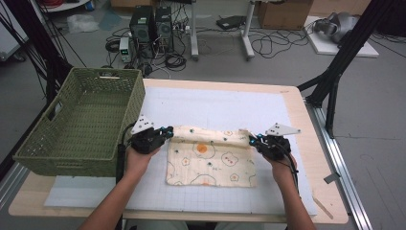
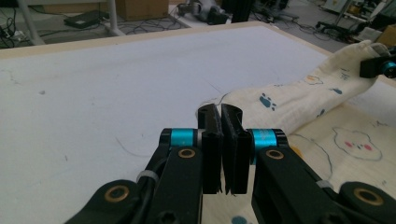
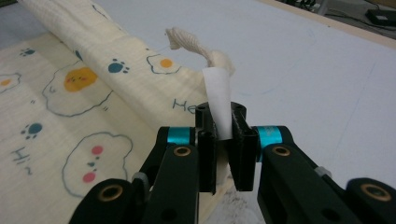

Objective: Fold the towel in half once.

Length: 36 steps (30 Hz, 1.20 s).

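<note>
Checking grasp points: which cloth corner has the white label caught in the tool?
The corner in the right tool: a white label stands up between its jaws. The left tool pinches plain cloth.

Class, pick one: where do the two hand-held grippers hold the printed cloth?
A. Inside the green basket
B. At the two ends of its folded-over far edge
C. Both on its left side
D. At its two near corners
B: the left hand-held gripper and right hand-held gripper pinch opposite ends of the cloth's far fold.

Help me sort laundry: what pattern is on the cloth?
Cream cloth printed with fried eggs, paw prints and little faces; clearest in the right gripper view.
</note>
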Available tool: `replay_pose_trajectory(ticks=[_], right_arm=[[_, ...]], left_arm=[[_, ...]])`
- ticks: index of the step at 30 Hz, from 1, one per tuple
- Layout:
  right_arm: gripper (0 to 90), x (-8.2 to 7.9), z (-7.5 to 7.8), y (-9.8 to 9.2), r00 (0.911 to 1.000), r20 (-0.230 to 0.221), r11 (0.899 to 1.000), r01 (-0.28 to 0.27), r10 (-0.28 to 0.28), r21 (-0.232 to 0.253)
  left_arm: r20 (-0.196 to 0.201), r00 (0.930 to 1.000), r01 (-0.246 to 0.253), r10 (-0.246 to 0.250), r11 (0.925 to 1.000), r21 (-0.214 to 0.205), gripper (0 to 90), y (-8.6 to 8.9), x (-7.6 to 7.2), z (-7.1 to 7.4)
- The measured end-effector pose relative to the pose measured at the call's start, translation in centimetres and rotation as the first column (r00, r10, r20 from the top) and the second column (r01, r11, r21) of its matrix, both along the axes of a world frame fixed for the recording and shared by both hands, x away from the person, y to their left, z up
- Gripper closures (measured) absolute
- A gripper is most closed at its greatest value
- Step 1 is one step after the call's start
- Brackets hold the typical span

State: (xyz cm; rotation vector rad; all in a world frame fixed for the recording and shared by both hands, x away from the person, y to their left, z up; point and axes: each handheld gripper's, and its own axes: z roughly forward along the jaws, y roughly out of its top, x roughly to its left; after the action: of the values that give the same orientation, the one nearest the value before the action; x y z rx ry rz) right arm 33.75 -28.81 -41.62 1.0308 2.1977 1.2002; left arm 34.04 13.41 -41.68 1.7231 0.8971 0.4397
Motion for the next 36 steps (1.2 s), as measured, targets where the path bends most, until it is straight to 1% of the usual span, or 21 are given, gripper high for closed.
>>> replay_pose_trajectory(ticks=[2,3,5,7,10,13,18,20,21,22,23,24,25,26,27,29,31,32,33,35,36], right_arm=[[83.0,-0.5,-0.3,-0.1,1.0,-0.002,1.0,-0.008,0.008,-0.005],[82.9,-0.9,-0.4,-0.1,1.0,-0.006,1.0,-0.006,0.007,0.004],[83.0,-1.5,-0.7,-0.2,0.9999,-0.007,1.0,-0.015,0.015,0.011],[82.9,-2.1,-0.9,-0.2,0.9997,-0.01,1.0,-0.023,0.023,0.006],[82.6,-2.9,-0.9,-0.3,0.9993,-0.013,0.999,-0.034,0.034,0.0],[81.7,-3.7,-1.1,-0.7,0.9989,-0.007,0.999,-0.046,0.046,0.015],[79.5,-4.5,-1.6,-1.2,0.9974,-0.046,0.998,-0.053,0.055,0.036],[76.8,-4.7,-1.5,-1.4,0.9971,-0.045,0.997,-0.059,0.061,0.049],[75.1,-4.9,-1.5,-1.5,0.9966,-0.05,0.996,-0.063,0.066,0.061],[73.1,-5.1,-1.4,-1.7,0.9964,-0.051,0.995,-0.064,0.068,0.071],[71.4,-5.3,-1.3,-1.8,0.9962,-0.054,0.995,-0.064,0.068,0.074],[67.3,-5.6,-1.2,-2.0,0.9969,-0.039,0.995,-0.065,0.068,0.071],[65.9,-5.7,-1.1,-2.2,0.9975,-0.035,0.996,-0.059,0.061,0.074],[64.3,-6.0,-0.9,-2.5,0.9975,-0.038,0.995,-0.056,0.059,0.087],[62.5,-6.2,-0.7,-2.8,0.9978,-0.033,0.994,-0.054,0.058,0.096],[59.8,-6.8,-0.3,-3.4,0.9987,-0.022,0.994,-0.043,0.046,0.098],[56.6,-7.3,0.1,-4.2,0.9998,-0.004,0.995,-0.019,0.02,0.102],[55.6,-7.4,0.1,-4.6,1.0,0.007,0.995,-0.005,0.004,0.102],[54.9,-7.3,0.2,-5.1,0.9998,0.008,0.994,0.017,-0.018,0.108],[53.7,-7.2,0.0,-5.8,0.9979,-0.002,0.99,0.065,-0.065,0.128],[53.6,-7.1,-0.2,-5.9,0.997,-0.007,0.989,0.077,-0.076,0.129]], left_arm=[[0.0,1.0,0.009,-0.009,0.9999,-0.007,86.4,0.1,-0.5,-0.1],[-0.002,0.9999,0.015,-0.015,0.9999,-0.007,86.4,0.1,-0.7,-0.1],[-0.007,0.9995,0.031,-0.03,0.9995,0.005,86.3,0.1,-1.3,-0.3],[-0.006,0.999,0.045,-0.045,0.9989,0.011,86.4,0.1,-1.9,-0.5],[-0.008,0.9986,0.052,-0.052,0.9986,0.005,86.4,0.2,-2.8,-0.9],[-0.018,0.998,0.06,-0.06,0.9981,0.009,86.3,0.4,-3.2,-1.3],[-0.04,0.9966,0.073,-0.072,0.9971,0.024,86.0,0.7,-3.9,-1.9],[-0.049,0.9962,0.074,-0.073,0.9971,0.02,85.3,0.9,-4.1,-2.0],[-0.056,0.9961,0.07,-0.069,0.9974,0.015,84.0,1.0,-4.3,-2.1],[-0.058,0.9959,0.071,-0.07,0.9974,0.012,80.7,1.1,-4.4,-2.2],[-0.065,0.9953,0.072,-0.071,0.9974,0.001,76.2,1.2,-4.5,-2.3],[-0.076,0.9946,0.07,-0.07,0.9975,-0.004,65.5,1.2,-4.5,-2.3],[-0.086,0.9943,0.062,-0.063,0.998,-0.012,59.8,1.3,-4.5,-2.3],[-0.086,0.9943,0.061,-0.063,0.9979,-0.02,55.8,1.5,-4.6,-2.2],[-0.077,0.9953,0.057,-0.058,0.9981,-0.023,55.3,1.7,-4.6,-2.1],[-0.063,0.997,0.043,-0.046,0.9984,-0.036,50.7,2.1,-4.7,-1.7],[-0.059,0.9975,0.037,-0.039,0.9983,-0.045,50.2,2.4,-4.6,-1.6],[-0.063,0.9975,0.031,-0.034,0.9985,-0.044,49.8,2.4,-4.5,-1.7],[-0.068,0.9972,0.028,-0.031,0.9989,-0.037,49.6,2.5,-4.3,-1.8],[-0.078,0.9967,0.023,-0.025,0.9993,-0.029,49.1,2.4,-4.0,-2.1],[-0.082,0.9964,0.018,-0.019,0.9997,-0.018,48.9,2.4,-3.8,-2.2]])
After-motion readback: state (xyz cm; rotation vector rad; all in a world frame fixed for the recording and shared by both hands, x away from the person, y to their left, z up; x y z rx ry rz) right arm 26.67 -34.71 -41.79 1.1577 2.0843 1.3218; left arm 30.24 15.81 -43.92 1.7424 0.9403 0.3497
